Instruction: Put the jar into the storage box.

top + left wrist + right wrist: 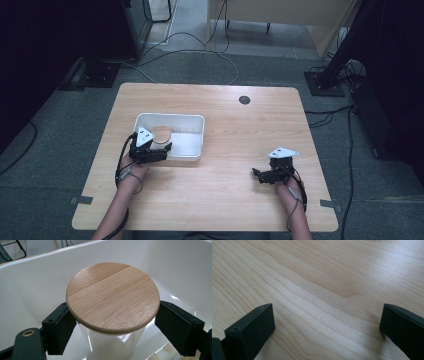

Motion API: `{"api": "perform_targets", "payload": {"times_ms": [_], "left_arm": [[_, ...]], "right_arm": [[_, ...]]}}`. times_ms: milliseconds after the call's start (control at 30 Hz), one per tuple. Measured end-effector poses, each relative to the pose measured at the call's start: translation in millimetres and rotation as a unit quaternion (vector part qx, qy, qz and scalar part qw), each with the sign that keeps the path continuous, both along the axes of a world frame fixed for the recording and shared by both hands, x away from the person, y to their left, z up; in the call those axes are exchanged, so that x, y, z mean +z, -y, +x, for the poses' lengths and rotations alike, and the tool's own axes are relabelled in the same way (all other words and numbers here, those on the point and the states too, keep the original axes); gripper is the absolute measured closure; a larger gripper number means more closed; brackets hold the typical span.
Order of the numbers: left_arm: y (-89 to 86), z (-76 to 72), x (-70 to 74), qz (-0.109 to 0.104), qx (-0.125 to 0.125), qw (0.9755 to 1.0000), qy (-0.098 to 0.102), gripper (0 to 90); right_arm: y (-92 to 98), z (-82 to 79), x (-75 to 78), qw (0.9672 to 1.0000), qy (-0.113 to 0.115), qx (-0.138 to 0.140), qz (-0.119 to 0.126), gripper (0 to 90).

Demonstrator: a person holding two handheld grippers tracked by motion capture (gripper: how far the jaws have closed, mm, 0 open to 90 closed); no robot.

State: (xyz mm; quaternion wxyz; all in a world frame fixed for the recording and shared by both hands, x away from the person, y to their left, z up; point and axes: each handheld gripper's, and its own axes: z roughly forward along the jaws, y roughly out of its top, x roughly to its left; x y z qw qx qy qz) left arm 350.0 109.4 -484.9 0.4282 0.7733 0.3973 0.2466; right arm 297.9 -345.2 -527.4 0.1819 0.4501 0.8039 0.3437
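My right hand-held gripper point(259, 174) sat low over bare bench point(240, 200), jaws spread wide w/ nothing between. My left hand-held gripper point(113, 322) straddled a clear jar point(112, 343) under its wooden lid point(112, 296) inside the white tub point(192, 137); lid hid the jar walls, so couldn't tell if pads touched. Jar base cut off.

The left gripper point(159, 149) is held out ahead of the left hand point(131, 172), its jaws spread wide with a gap showing on each side of what stands between them. The right gripper point(257, 174) sits well apart to the other side, pointing inward toward the left one, its jaws parted wide and holding nothing, the right hand point(289, 187) behind it.
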Motion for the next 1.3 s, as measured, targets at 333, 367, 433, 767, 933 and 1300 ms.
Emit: {"api": "perform_targets", "payload": {"times_ms": [333, 367, 433, 767, 933, 1300], "left_arm": [[-1.8, -3.1, 1.6, 0.006, -0.001, 1.0000, -0.006, 17.7], [-2.3, -3.6, 1.9, 0.006, -0.003, 0.9999, -0.007, 17.7], [-2.6, -4.1, 2.1, 0.007, -0.003, 0.9999, -0.008, 17.8], [-3.2, -9.0, 1.9, 0.022, -0.004, 0.9997, -0.010, 17.8], [-4.8, -10.8, 2.4, 0.025, -0.009, 0.9995, -0.015, 17.7], [-7.5, -17.4, 6.4, 0.032, -0.021, 0.9992, -0.016, 17.7]], "right_arm": [[0.0, 0.0, 0.0, 1.0000, 0.000, -0.001, 0.000, 0.0], [0.1, 0.0, 0.0, 1.0000, 0.000, 0.000, 0.000, 0.0], [0.0, 0.0, 0.0, 1.0000, 0.000, 0.000, 0.000, 0.0], [0.8, 0.2, -0.1, 1.0000, 0.000, 0.004, 0.000, 0.0], [1.1, 0.3, -0.1, 1.0000, 0.000, 0.006, 0.000, 0.0], [1.4, 0.6, -0.1, 1.0000, 0.000, 0.009, 0.001, 0.0]]}}
